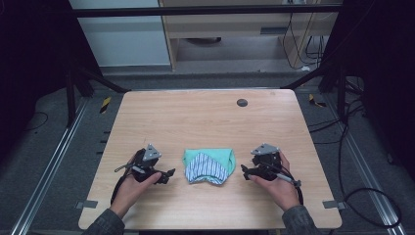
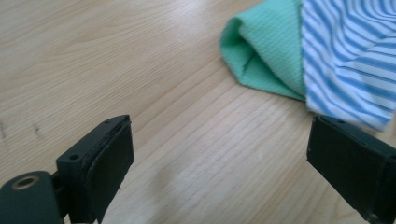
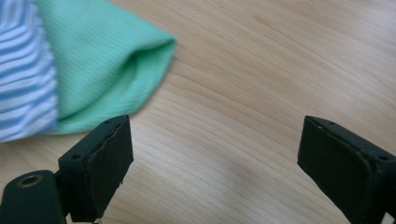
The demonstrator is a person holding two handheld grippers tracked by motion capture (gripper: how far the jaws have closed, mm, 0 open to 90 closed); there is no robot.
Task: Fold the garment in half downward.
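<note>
Green-and-striped folded cloth [image 1: 209, 166] lying at table [image 1: 205, 117] centre, toward six o'clock. Flanking it: left gripper [image 1: 166, 175] at nine o'clock, right gripper [image 1: 244, 170] at three, both gaping wide, gripping nothing.

A folded green cloth [image 1: 209, 165] (striped blue-and-white layer on top) lies on the wooden surface [image 1: 205, 117]. The left claw [image 1: 168, 175] waits at its 9 o'clock, the right claw [image 1: 244, 171] at 3 o'clock, both apart from it, jaws spread.
</note>
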